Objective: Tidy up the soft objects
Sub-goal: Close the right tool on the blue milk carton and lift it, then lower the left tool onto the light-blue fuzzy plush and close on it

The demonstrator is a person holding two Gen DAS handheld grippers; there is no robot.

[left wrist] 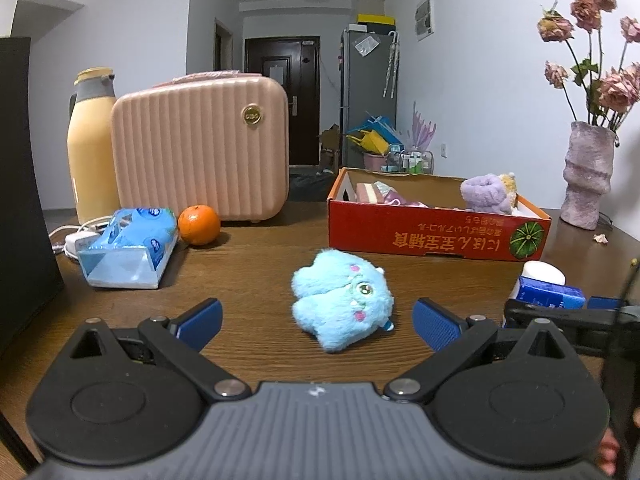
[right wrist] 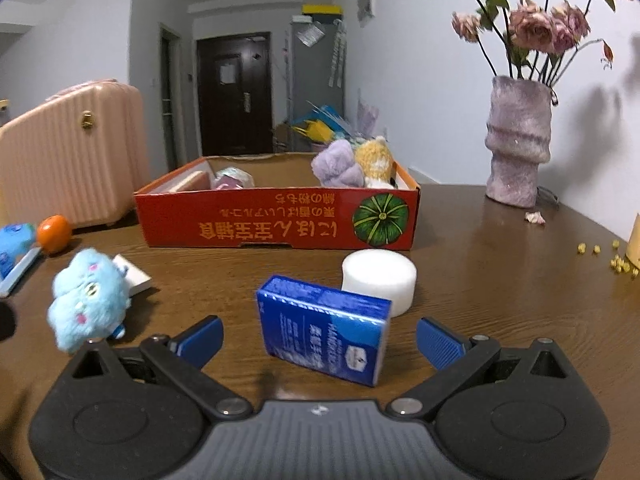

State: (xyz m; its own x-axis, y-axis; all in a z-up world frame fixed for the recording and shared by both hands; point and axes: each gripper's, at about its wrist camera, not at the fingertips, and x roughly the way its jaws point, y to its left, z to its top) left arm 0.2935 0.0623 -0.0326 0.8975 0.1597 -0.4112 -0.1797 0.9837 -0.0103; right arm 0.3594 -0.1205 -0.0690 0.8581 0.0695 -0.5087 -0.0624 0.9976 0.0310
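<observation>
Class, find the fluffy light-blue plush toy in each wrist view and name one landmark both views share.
Left wrist view: the fluffy light-blue plush toy lies centre frame on the table, between the open fingers.
Right wrist view: the same toy lies at far left.
Shared landmark: the red cardboard box behind it.

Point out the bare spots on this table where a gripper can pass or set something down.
Bare wood lies between the red box and the vase, and right of the white foam cylinder. A narrower strip runs between the blue plush and the box front. The left side is crowded: tissue pack, orange, pink case. Yellow bits litter the far right edge.
</observation>
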